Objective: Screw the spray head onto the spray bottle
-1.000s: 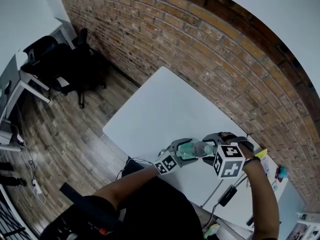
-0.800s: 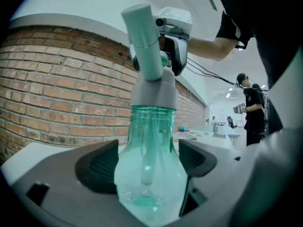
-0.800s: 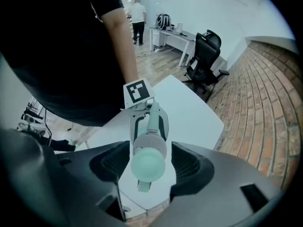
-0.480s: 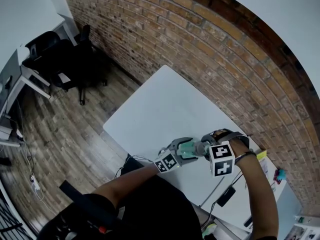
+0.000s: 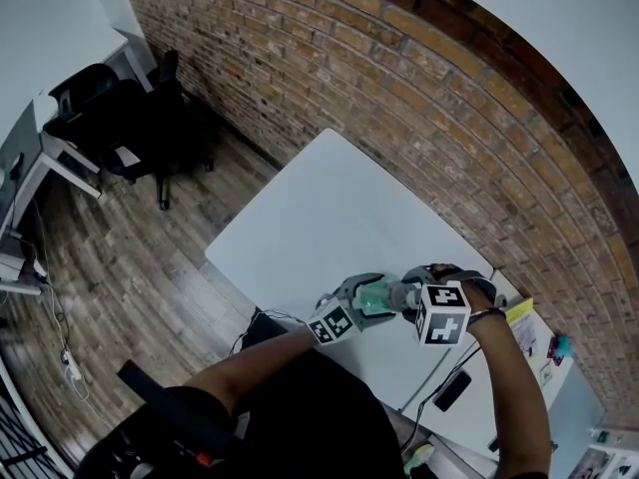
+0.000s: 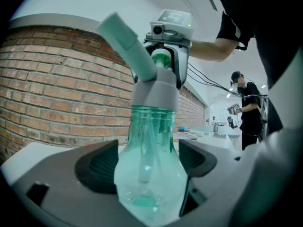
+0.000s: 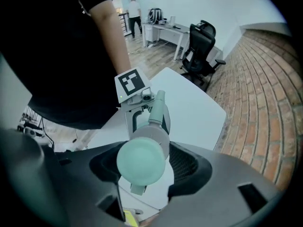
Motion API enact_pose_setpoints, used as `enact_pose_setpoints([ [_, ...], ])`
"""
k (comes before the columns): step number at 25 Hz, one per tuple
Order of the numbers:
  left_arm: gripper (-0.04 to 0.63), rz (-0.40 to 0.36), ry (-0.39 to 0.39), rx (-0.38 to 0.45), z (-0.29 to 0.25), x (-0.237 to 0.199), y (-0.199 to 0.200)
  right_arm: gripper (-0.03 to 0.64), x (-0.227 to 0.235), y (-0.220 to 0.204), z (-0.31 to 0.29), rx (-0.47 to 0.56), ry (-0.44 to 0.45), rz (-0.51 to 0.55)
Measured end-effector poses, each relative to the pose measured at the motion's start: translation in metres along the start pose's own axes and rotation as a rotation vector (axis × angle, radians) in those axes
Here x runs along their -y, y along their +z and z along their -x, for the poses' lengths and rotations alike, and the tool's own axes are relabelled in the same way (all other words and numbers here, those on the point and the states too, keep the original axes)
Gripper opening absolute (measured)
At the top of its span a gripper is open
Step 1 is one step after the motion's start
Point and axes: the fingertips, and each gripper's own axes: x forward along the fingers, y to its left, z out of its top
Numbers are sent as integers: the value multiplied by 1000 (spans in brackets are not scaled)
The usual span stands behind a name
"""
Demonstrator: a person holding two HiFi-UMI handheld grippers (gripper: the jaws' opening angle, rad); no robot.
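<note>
Green spray bottle [image 6: 150,126] clamped upright between left gripper [image 6: 147,164] jaws. Right gripper [image 7: 142,164] points down over it, jaws pinching the grey spray head [image 7: 152,135] on the neck.

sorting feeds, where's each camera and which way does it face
Head view: on the head, steeply down at the table; forearms show.
Left gripper view: rides the left gripper, level at its clamped spray bottle; an arm shows.
Right gripper view: rides the right gripper, down onto the spray head; torso shows.
All share the spray head.
</note>
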Motion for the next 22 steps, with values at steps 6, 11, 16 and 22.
enact_pose_setpoints([
  [6, 381, 2, 2, 0, 1, -1, 0, 259, 5, 1, 1, 112, 5, -272],
  [11, 381, 6, 3, -2, 1, 0, 0, 259, 8, 1, 3, 198, -1, -440],
  [16, 382, 6, 2, -5, 0, 0, -1, 259, 9, 1, 2, 254, -23, -576],
  [22, 382, 6, 7, -5, 0, -1, 0, 259, 11, 1, 3, 282, -93, -648],
])
